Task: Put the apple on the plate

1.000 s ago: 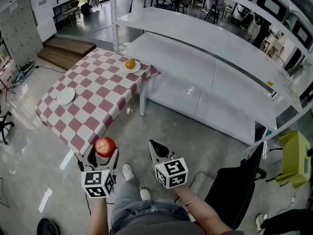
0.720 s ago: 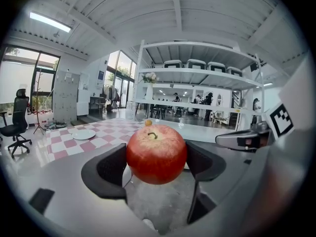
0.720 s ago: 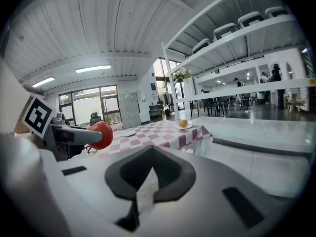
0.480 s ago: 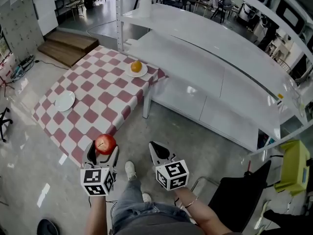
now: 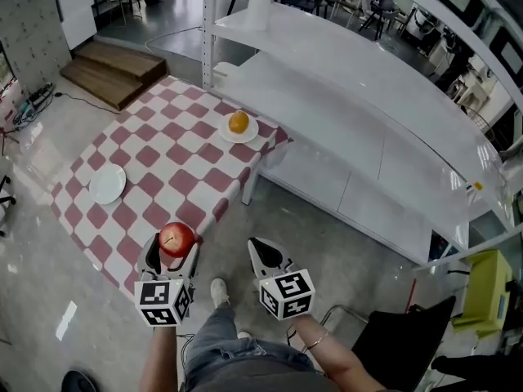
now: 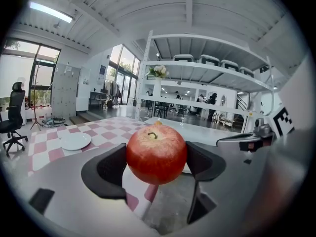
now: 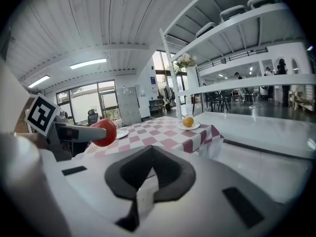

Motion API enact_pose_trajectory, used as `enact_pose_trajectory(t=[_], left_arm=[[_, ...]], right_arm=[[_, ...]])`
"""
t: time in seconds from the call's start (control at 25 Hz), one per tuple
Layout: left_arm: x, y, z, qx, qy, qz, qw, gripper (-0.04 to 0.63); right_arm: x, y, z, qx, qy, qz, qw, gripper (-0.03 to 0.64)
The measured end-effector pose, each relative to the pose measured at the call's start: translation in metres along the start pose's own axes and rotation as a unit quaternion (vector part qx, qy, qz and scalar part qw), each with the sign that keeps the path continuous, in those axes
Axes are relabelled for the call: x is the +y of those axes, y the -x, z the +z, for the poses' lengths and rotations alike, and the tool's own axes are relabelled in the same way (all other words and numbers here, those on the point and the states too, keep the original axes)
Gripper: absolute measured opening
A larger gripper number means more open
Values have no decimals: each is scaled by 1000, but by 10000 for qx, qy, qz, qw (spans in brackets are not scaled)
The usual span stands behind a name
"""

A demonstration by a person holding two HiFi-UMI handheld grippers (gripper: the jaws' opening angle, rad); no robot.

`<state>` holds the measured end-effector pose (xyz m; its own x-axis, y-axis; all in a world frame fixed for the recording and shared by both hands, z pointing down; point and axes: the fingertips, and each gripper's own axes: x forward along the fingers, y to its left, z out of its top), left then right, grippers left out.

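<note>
My left gripper (image 5: 172, 250) is shut on a red apple (image 5: 176, 239), held in the air just off the near corner of the checked table (image 5: 167, 166). In the left gripper view the apple (image 6: 156, 153) fills the gap between the jaws. An empty white plate (image 5: 107, 184) lies at the table's left side and shows as the plate (image 6: 75, 141) beyond the apple. My right gripper (image 5: 263, 255) is shut with nothing in it, its jaws (image 7: 150, 174) closed together. The apple (image 7: 103, 132) shows at the left of the right gripper view.
A second plate with an orange (image 5: 239, 123) sits near the table's far right corner. A long white shelving unit (image 5: 359, 121) runs along the right. The person's legs and a shoe (image 5: 219, 294) are below the grippers. Wooden steps (image 5: 114, 68) lie beyond the table.
The whole view has shifted: the table and shelves have slid down and right in the frame, so the table is closer. Both grippers hold their places, apple still gripped.
</note>
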<state>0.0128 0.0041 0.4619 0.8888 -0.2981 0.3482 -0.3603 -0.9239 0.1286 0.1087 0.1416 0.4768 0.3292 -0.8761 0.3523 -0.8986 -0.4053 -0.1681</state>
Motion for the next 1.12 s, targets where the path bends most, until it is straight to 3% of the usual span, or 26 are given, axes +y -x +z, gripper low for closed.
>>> enact_pose_trajectory(t=[0.6, 1.12], left_arm=[[84, -52, 41, -79, 235, 164, 9996, 374], [146, -60, 42, -95, 430, 659, 9969, 374]], right_arm=[[28, -113, 48, 104, 204, 321, 9992, 11], [55, -176, 64, 225, 460, 735, 9960, 11]])
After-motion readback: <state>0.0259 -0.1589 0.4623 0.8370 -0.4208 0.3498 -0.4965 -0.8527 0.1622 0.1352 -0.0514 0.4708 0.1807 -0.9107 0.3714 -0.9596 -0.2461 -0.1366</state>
